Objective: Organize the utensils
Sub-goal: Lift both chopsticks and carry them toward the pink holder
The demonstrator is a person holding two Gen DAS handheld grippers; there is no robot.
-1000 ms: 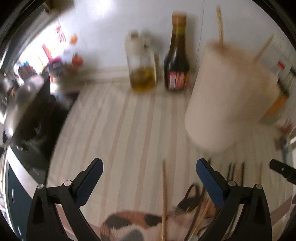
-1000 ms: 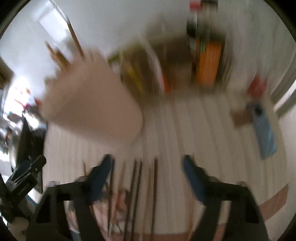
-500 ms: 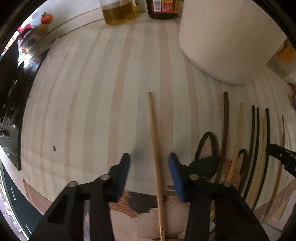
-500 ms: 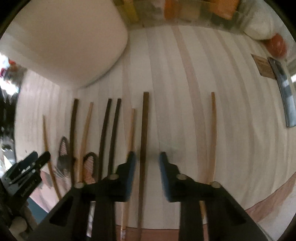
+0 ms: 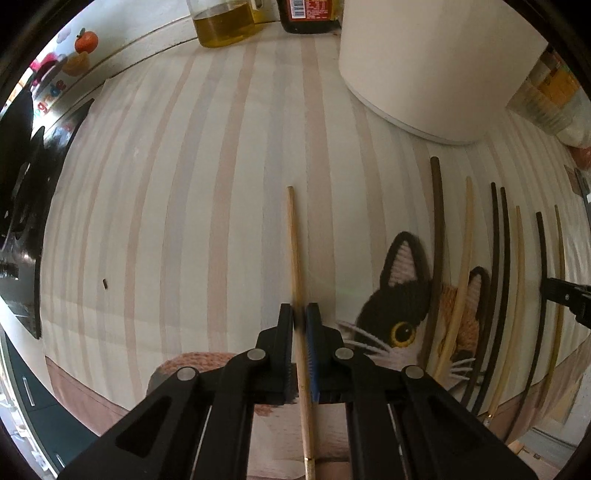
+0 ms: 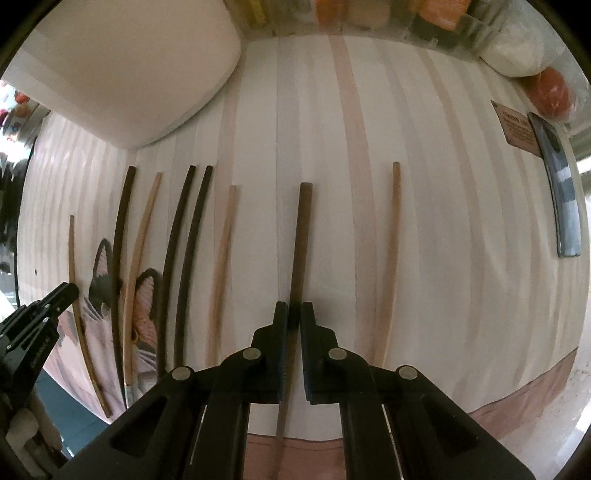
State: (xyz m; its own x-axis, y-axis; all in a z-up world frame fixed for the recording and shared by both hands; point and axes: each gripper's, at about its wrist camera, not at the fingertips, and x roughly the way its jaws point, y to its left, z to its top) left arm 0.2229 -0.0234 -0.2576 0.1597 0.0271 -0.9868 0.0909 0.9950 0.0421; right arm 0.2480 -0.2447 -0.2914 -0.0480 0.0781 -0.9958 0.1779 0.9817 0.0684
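Several chopsticks lie side by side on a striped mat. My left gripper (image 5: 299,314) is shut on a light wooden chopstick (image 5: 295,243) that lies apart at the left of the row. My right gripper (image 6: 294,313) is shut on a dark brown chopstick (image 6: 300,236) near the right end of the row. A large white utensil holder (image 5: 436,62) stands behind the row; it also shows in the right wrist view (image 6: 122,70). The other chopsticks, dark (image 6: 184,251) and light (image 6: 390,251), lie loose on the mat.
An oil bottle (image 5: 221,22) and a dark sauce bottle (image 5: 310,16) stand at the back wall. A black stove (image 5: 18,206) is at the left. A cat-pattern cloth (image 5: 402,317) lies under the row. A phone (image 6: 557,184) and packages (image 6: 369,14) lie right and behind.
Both grippers have closed from half open onto their chopsticks. Before that, both dropped from a raised, blurred view down to the mat.
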